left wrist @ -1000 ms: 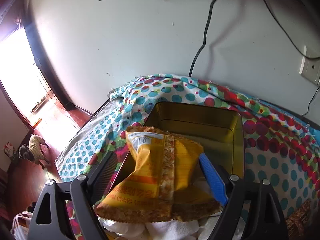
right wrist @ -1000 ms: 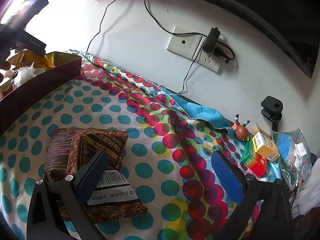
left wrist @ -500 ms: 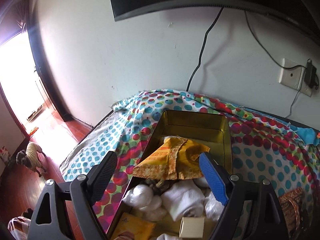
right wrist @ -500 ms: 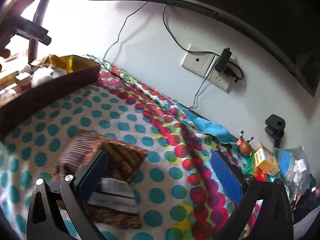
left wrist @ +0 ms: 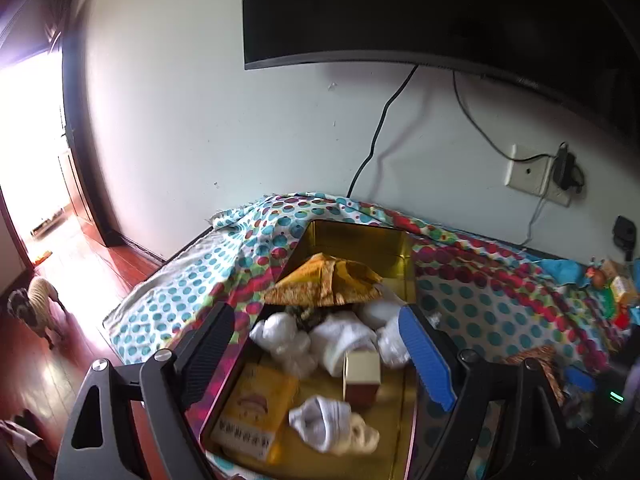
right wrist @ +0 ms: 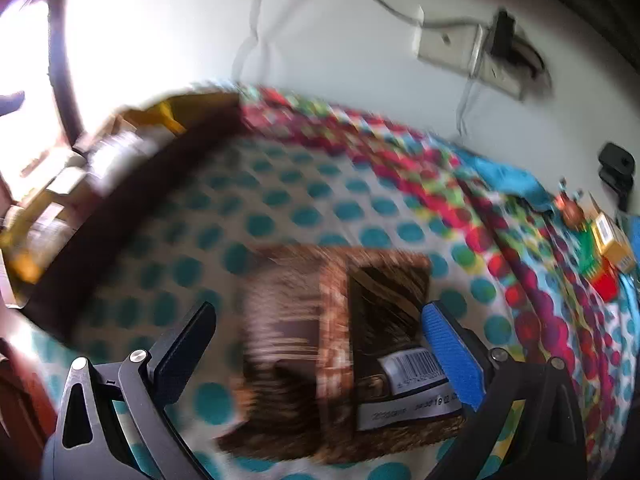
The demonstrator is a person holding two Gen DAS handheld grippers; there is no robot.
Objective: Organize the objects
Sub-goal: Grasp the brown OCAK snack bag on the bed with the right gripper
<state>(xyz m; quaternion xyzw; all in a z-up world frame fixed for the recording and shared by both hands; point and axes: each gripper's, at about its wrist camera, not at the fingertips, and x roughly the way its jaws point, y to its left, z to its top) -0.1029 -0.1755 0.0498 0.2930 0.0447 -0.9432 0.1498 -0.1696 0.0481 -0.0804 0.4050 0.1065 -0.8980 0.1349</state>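
On the dotted cloth [left wrist: 472, 312] against a white wall [left wrist: 240, 140], both grippers hang spread and empty.

Beneath a dark screen [left wrist: 440, 12], the left gripper [left wrist: 316, 336] stands wide over the gold tin [left wrist: 360, 236], whose long axis runs away toward the wall; an orange packet [left wrist: 324, 280] lies across its middle, with white bundles [left wrist: 336, 336], a small box [left wrist: 362, 372] and a yellow packet [left wrist: 256, 412] nearer. Left of the cloth's edge lies open wooden floor [left wrist: 80, 264]. The right gripper [right wrist: 316, 340] is parted over the blurred brown packet [right wrist: 340, 340], barcode end nearest, flat on clear cloth right of the tin; clutter [right wrist: 600, 240] lines the far right.
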